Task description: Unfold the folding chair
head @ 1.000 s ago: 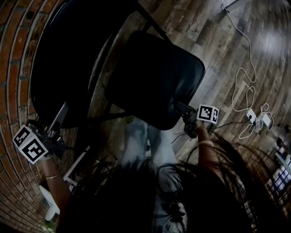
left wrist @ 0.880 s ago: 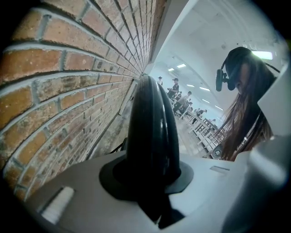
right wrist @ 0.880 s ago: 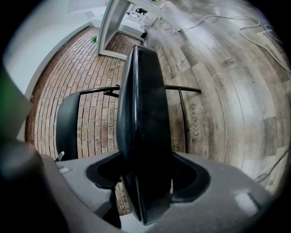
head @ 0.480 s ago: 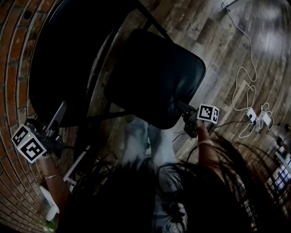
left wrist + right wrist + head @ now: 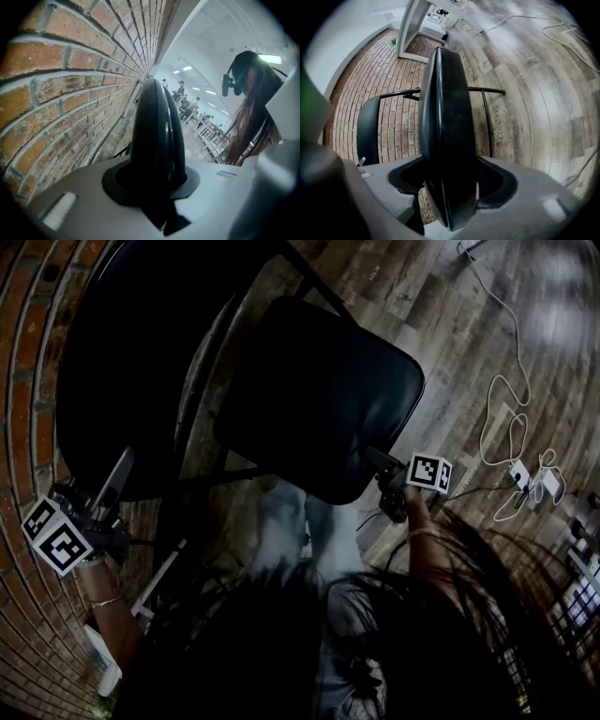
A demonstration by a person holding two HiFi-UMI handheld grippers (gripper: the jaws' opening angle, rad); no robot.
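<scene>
The black folding chair stands against a brick wall. Its padded backrest (image 5: 122, 362) is the large dark panel at the left, and its seat (image 5: 319, 399) tilts out in the middle. My left gripper (image 5: 111, 491) is shut on the backrest's near edge, which fills the space between its jaws as a dark panel (image 5: 157, 136). My right gripper (image 5: 375, 463) is shut on the seat's front corner. In the right gripper view the seat (image 5: 445, 131) stands edge-on between the jaws, with the backrest (image 5: 367, 129) at the left and a black frame tube (image 5: 487, 91) behind it.
The brick wall (image 5: 28, 381) runs close along the left. A white cable (image 5: 502, 418) and a plug block (image 5: 525, 479) lie on the wood floor at the right. The person's legs (image 5: 300, 531) stand right below the seat. A white object (image 5: 103, 662) sits at bottom left.
The left gripper and its marker cube have drifted slightly left and down with the backrest's edge. The right gripper and the seat have kept still.
</scene>
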